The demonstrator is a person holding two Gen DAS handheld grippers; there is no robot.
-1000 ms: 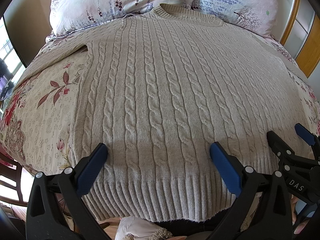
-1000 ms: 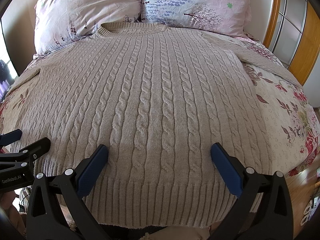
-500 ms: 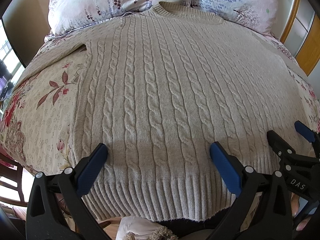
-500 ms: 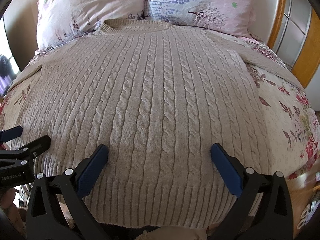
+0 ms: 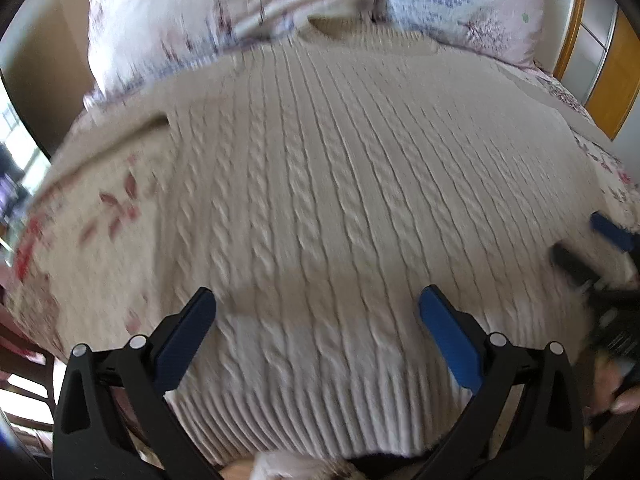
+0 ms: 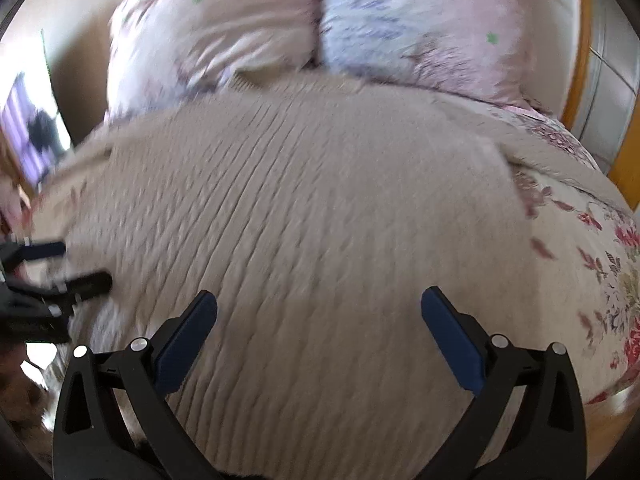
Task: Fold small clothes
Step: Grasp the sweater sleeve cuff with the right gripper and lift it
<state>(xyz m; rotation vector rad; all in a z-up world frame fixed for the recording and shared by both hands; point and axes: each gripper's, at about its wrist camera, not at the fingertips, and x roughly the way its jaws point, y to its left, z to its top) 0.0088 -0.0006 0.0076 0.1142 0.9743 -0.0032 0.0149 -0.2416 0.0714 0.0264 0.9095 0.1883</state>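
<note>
Left wrist view: blurred throughout. Cream cable-knit sweater [image 5: 320, 184] spread flat, front up, on a floral bedspread [image 5: 92, 224], neckline toward two floral pillows [image 5: 224, 20] at the head of the bed, ribbed hem nearest the camera. One sleeve angled out to the left across the bedspread. Left gripper [image 5: 318, 320] low over the hem band, pointing up the garment toward the collar, blue-padded fingers [image 5: 188, 332] spread wide with only knit between them, nothing pinched. Whether the tips touch the fabric, impossible to tell from here. At the right edge, right gripper [image 5: 592, 248] smeared by motion, reaching in over the sweater's right side; one blue pad and a black finger showing, apart. Below it, fingertips of the person's right hand [image 5: 618, 392] wrapped on the handle. Orange-framed cabinet [image 5: 608, 80] beyond the bed on the right.

Right wrist view: blurrier still. Same sweater [image 6: 312, 220] filling the middle, collar under the pillows [image 6: 420, 32], other sleeve running off to the right over the bedspread [image 6: 592, 264]. Right gripper [image 6: 320, 320] low above the lower body of the sweater, aimed toward the collar, blue-padded fingers [image 6: 452, 332] held wide apart, nothing clamped. At the left edge, left gripper [image 6: 60, 264] entering sideways over the sweater's edge, its two fingers separated, one blue pad above, one dark finger below.
</note>
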